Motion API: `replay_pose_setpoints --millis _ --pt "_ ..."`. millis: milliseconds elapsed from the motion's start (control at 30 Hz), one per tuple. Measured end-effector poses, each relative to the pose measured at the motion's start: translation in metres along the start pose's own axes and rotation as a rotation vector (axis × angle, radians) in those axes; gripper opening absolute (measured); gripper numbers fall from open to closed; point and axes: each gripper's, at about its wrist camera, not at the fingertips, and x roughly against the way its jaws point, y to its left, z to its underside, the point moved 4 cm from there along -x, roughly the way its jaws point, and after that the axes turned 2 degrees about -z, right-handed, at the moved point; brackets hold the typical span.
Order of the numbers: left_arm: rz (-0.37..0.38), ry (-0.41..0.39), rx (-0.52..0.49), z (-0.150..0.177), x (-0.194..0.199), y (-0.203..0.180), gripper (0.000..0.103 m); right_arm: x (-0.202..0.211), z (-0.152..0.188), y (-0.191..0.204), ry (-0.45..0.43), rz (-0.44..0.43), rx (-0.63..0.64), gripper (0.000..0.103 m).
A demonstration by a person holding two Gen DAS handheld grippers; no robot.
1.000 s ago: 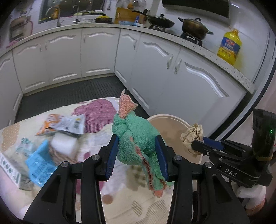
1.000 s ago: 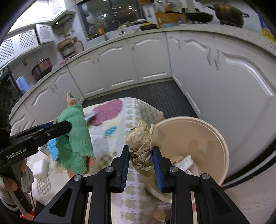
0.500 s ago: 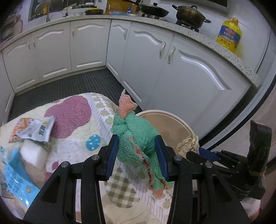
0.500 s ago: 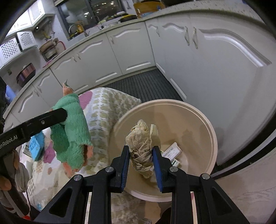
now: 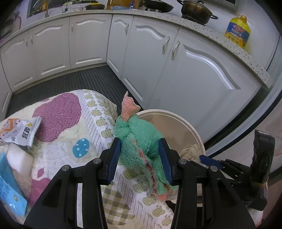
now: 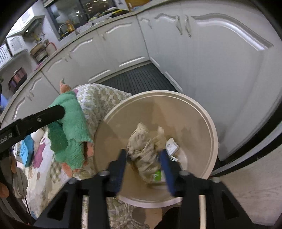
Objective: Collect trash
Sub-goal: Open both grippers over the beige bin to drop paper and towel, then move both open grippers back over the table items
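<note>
White kitchen cabinets (image 5: 176, 74) ran along two walls under a speckled countertop (image 5: 202, 26), above a dark ribbed floor mat (image 5: 70, 82). On the countertop stood a dark pot (image 5: 195, 10) and, further right, a yellow oil bottle (image 5: 238, 30).

A patterned quilt (image 5: 74, 141) with purple patches and apple prints covered the low surface on the left. The beige trash bin (image 6: 199, 112) stood just beside the quilt's edge, open top facing up; some small packaging lay at its bottom.

The green towel (image 5: 139, 141), with a pink edge, was clamped between the blue pads of the left gripper (image 5: 140, 158). It hung over the quilt's edge, just beside the bin rim and not inside the bin.

The right gripper (image 6: 144, 160) was over the bin mouth, its jaws opening and motion-blurred. The crumpled brown paper (image 6: 144, 148) sat between them above the bin interior; a gap showed on the left side, while contact on the right pad could not be judged through the blur.

On the quilt at far left lay a white snack wrapper (image 5: 19, 130), a white foam block (image 5: 17, 158) touching it below, and a blue packet (image 5: 10, 186) at the frame edge.
</note>
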Motion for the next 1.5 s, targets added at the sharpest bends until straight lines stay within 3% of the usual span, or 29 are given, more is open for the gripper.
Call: replay_pose_setpoints --millis 600,967,1300,1400,1500 --pt "-0.003 -0.013 -0.002 0.003 0.013 0.003 0.045 0.01 0.0 0.006 -0.016 -0.014 -0.021 0.045" --pt "-0.029 -0.038 0.0 0.01 0.04 0.02 0.045 0.022 -0.005 0.039 -0.044 -0.047 0.032 0.046" --pt "-0.08 -0.06 0.04 0.024 0.084 0.068 0.046 0.024 0.0 0.095 -0.044 -0.11 0.108 0.051" --pt "-0.09 -0.065 0.073 0.03 0.099 0.088 0.055 0.021 0.003 0.118 -0.036 -0.142 0.139 0.053" --pt "-0.111 -0.06 0.119 0.04 0.117 0.118 0.055 0.018 0.006 0.143 -0.025 -0.175 0.182 0.053"
